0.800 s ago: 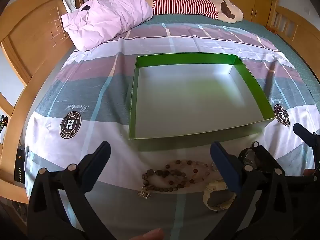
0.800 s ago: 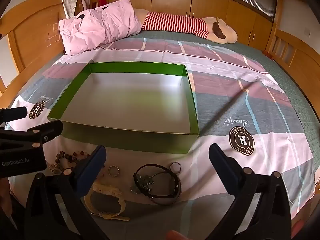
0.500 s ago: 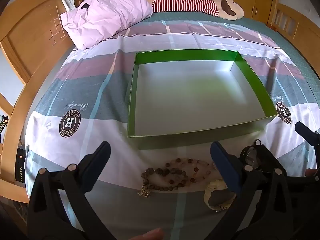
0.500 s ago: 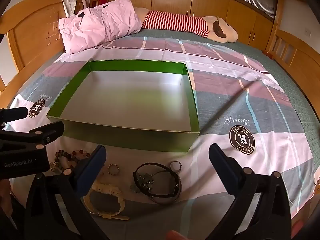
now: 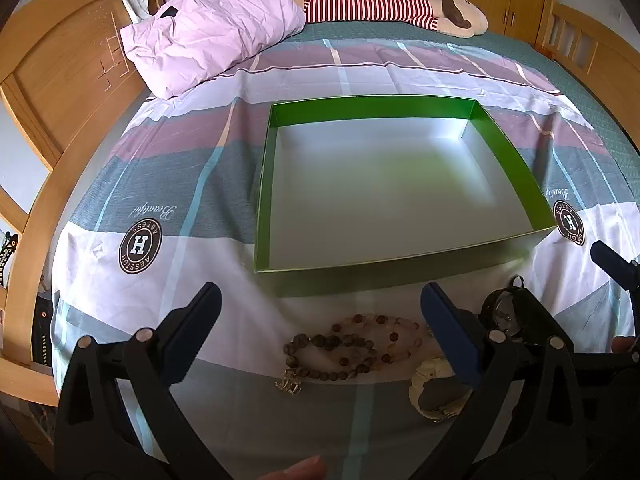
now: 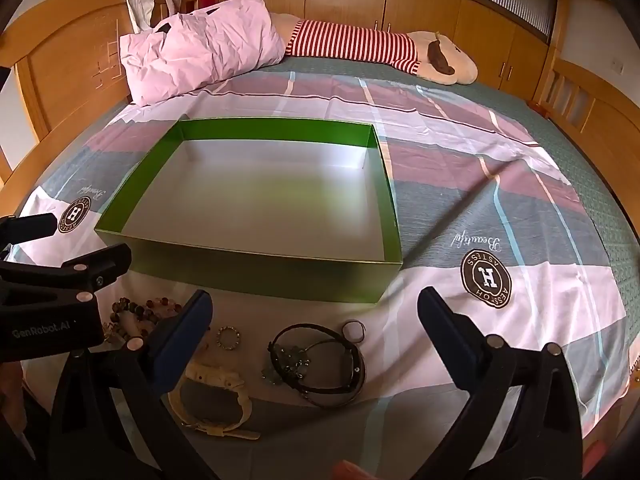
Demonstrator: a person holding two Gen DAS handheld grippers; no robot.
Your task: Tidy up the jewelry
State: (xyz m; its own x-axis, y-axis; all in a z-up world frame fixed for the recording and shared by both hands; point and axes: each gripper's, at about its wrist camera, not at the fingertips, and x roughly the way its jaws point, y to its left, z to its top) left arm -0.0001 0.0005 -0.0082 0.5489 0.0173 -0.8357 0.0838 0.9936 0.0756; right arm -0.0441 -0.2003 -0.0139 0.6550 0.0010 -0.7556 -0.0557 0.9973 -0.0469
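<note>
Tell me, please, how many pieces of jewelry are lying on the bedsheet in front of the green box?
5, possibly more hidden behind the grippers: brown beaded necklace leftmost, cream plastic watch nearest, small beaded ring above it, black cord necklace with pendant to its right, small round ring beside the cord.

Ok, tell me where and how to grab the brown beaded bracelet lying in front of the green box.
Grip the brown beaded bracelet across its doubled strands near the middle, coming from above with the left gripper. It lies flat and limp on the sheet, centred between the open jaws, so there is no raised edge to take.
</note>
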